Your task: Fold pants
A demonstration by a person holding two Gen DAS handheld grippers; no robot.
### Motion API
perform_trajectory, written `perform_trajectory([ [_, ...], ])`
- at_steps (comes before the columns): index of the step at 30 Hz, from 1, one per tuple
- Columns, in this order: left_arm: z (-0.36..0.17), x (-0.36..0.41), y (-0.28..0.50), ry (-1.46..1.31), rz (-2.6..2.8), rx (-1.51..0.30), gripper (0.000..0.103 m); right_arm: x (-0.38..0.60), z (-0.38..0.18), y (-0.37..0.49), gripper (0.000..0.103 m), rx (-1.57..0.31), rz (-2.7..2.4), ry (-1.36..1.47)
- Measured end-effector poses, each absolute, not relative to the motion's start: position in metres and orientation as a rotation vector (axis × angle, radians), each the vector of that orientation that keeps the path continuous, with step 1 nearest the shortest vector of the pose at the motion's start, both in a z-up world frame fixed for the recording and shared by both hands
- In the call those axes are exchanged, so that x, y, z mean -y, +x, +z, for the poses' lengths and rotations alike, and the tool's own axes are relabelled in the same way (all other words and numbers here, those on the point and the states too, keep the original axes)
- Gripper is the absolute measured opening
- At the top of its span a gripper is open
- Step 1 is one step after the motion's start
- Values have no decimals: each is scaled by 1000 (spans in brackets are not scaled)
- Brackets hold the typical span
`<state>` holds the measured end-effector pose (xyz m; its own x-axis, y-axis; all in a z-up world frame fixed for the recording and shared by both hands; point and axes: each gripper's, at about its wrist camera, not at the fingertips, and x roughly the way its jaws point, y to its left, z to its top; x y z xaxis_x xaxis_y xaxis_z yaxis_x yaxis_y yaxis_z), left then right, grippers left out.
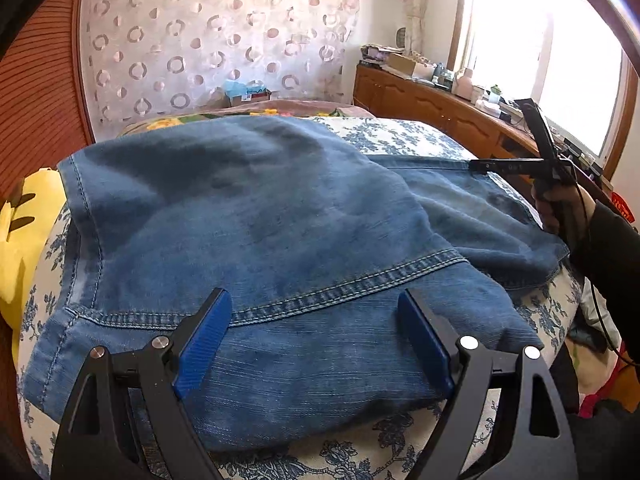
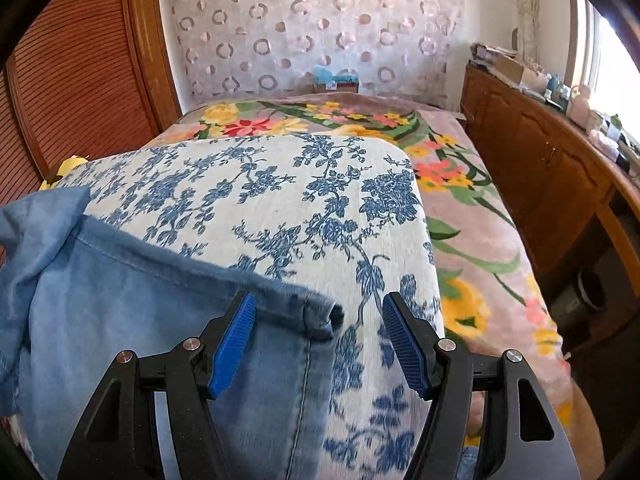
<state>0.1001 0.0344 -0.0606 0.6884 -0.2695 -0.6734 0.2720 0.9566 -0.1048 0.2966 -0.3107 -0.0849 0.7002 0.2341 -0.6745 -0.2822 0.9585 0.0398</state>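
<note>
Blue denim pants (image 1: pixel 256 216), partly folded on blue-floral cushion (image 2: pixel 280 184), hem at 6 o'clock; left gripper (image 1: pixel 316 336) and right gripper (image 2: pixel 318 340) jaws spread, empty; further folds outstanding.

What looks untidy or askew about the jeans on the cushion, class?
The jeans lie rumpled, not flat: the upper layer sits skewed across the lower one, its stitched hem running diagonally. In the right wrist view a leg hem curls open at its corner on the floral cushion.

Circle-patterned curtain (image 2: pixel 316 28), wooden sideboard (image 2: pixel 532 152), bright window (image 1: pixel 536 52), floral bedspread (image 2: pixel 472 216)
</note>
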Motion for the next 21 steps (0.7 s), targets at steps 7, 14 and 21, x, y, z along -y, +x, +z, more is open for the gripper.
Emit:
perform_trajectory([
  [7, -63, -30, 101, 14, -296, -754, 86, 313, -76, 307, 7, -726, 308, -113],
  [14, -67, -26, 103, 17, -293, -761, 86, 302, -59, 337, 7, -730, 192, -149],
  [21, -70, -28, 101, 8, -295, -753, 86, 308, -55, 302, 32, -728, 209, -116],
])
